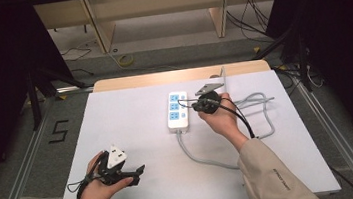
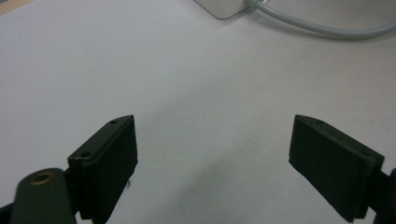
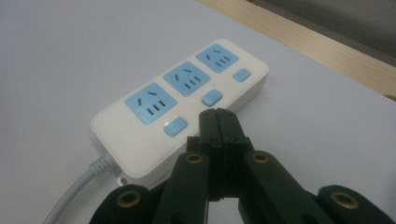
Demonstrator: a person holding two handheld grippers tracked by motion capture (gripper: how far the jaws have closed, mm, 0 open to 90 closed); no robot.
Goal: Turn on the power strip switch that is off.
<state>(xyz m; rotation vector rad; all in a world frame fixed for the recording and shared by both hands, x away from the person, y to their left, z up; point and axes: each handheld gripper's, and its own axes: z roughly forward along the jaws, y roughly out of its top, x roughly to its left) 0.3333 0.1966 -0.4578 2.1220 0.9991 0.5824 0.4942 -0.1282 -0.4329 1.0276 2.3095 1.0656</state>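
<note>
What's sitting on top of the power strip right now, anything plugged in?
Nothing is plugged into the power strip: all three blue sockets and their switches lie bare. The right gripper, jaws closed, is just beside its switch side. Whether the tips touch it is unclear.

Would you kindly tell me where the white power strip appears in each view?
High view: power strip at table centre, left of the right tool.
Left gripper view: one corner at the top edge.
Right gripper view: centre, beyond the shut jaws.
Shared landmark: its grey cable.
</note>
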